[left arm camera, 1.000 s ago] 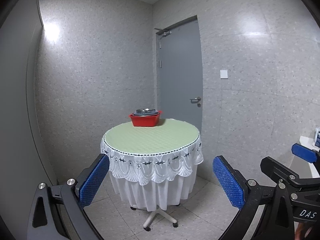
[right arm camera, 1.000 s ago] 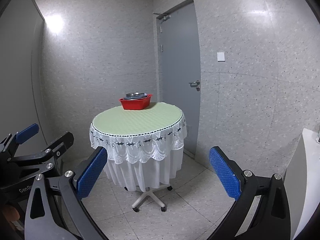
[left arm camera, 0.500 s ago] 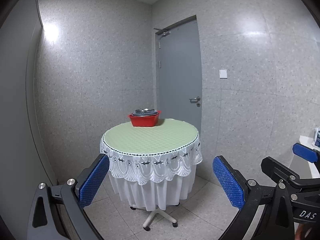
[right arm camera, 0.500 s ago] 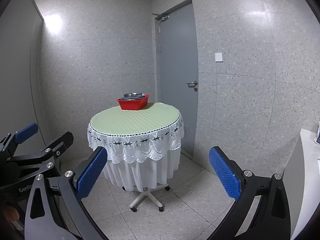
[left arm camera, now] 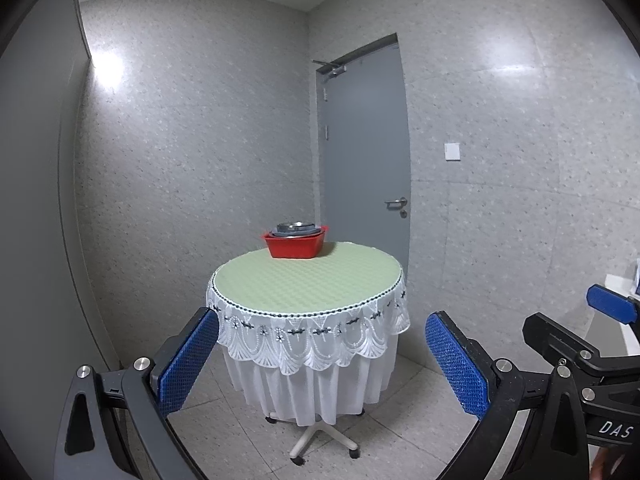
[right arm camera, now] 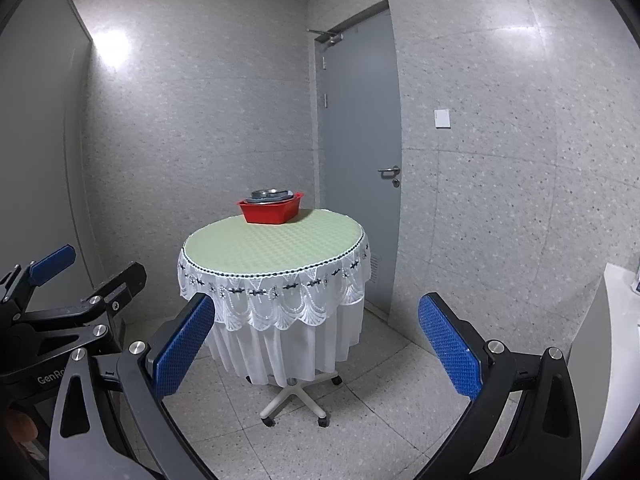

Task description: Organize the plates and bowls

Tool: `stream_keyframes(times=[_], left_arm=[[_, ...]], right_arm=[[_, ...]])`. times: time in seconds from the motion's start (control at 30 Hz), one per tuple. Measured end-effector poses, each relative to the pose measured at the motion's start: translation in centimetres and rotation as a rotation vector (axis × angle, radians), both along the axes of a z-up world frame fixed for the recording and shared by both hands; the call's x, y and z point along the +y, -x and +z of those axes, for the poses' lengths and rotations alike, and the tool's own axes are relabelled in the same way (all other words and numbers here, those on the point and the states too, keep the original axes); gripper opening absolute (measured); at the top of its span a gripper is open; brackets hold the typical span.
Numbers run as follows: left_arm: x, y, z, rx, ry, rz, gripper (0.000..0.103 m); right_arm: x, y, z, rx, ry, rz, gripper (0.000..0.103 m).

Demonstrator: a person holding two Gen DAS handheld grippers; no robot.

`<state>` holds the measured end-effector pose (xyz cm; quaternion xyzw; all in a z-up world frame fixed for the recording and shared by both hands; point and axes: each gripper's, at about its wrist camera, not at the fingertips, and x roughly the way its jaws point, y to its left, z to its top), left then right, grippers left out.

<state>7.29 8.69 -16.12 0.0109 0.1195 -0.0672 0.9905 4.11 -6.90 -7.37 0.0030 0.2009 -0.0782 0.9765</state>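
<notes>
A red plastic basin (left arm camera: 295, 245) stands at the far edge of a round table (left arm camera: 308, 280) with a green mat and white lace cloth. Metal plates or bowls (left arm camera: 295, 227) are stacked inside it; how many I cannot tell. The basin also shows in the right wrist view (right arm camera: 271, 210) with the metal dishes (right arm camera: 271, 195). My left gripper (left arm camera: 322, 360) is open and empty, well short of the table. My right gripper (right arm camera: 316, 344) is open and empty too, also short of the table (right arm camera: 276, 246).
A grey door (left arm camera: 364, 168) is behind the table on the right. The table stands on a wheeled base (right arm camera: 296, 400) on a tiled floor. A white counter edge (right arm camera: 616, 360) is at the far right. Grey walls close the room.
Both views have shifted slightly; the table sits a little lower and more to the left in the right wrist view. Both grippers stay open and empty.
</notes>
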Motion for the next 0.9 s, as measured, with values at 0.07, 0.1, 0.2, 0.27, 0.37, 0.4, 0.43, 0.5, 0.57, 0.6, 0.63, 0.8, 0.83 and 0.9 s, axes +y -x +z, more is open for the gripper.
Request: stream_keyframes(times=[0.07,0.1,0.2,0.27,0.37,0.4,0.43,0.5,0.57,0.6,0.63,0.8,0.83,0.9], left_arm=[[0.1,-0.2,-0.1,-0.002,0.001,0.004,0.102],[0.1,-0.3,-0.2,-0.001,0.002,0.006,0.102],[0.0,-0.5,-0.3,0.001,0.003,0.010,0.102],[0.0,-0.7,-0.4,0.002,0.004,0.012,0.102],[-0.1,-1.1,-0.5,0.002,0.007,0.013,0.102],[-0.2,-1.2,-0.5,0.003,0.007,0.014,0.102],[-0.2,-1.2,-0.6,0.004,0.007,0.015,0.102],[-0.2,-1.4,-0.7,0.005,0.006,0.014,0.102],[-0.2,-1.4,-0.6,0.005,0.007,0.015,0.102],[-0.3,-1.5,-0.7,0.005,0.009,0.016,0.102],[-0.2,-1.5,-0.7,0.005,0.009,0.016,0.102],[0.0,-1.8,-0.9,0.003,0.008,0.015,0.102],[0.0,-1.8,-0.9,0.004,0.008,0.015,0.102],[0.0,-1.9,-0.9,0.007,0.007,0.015,0.102]], right_arm=[[-0.1,-0.1,0.1,-0.003,0.002,0.006,0.103],[-0.1,-0.2,0.1,-0.002,0.002,0.009,0.103],[0.0,-0.5,-0.1,0.000,0.002,0.015,0.103],[0.1,-0.6,-0.1,-0.001,0.003,0.018,0.103],[0.0,-0.8,-0.1,-0.002,0.004,0.022,0.103],[0.0,-0.9,-0.1,-0.002,0.004,0.022,0.103],[-0.1,-1.0,-0.2,-0.001,0.004,0.022,0.103],[-0.1,-1.1,-0.2,0.001,0.002,0.024,0.103],[-0.1,-1.3,-0.3,0.002,0.004,0.024,0.103],[-0.1,-1.3,-0.2,0.001,0.005,0.024,0.103],[-0.1,-1.4,-0.2,0.002,0.004,0.024,0.103],[0.0,-1.5,-0.3,0.002,0.003,0.025,0.103],[0.0,-1.6,-0.3,0.002,0.003,0.026,0.103],[0.1,-1.6,-0.4,0.003,0.004,0.025,0.103]])
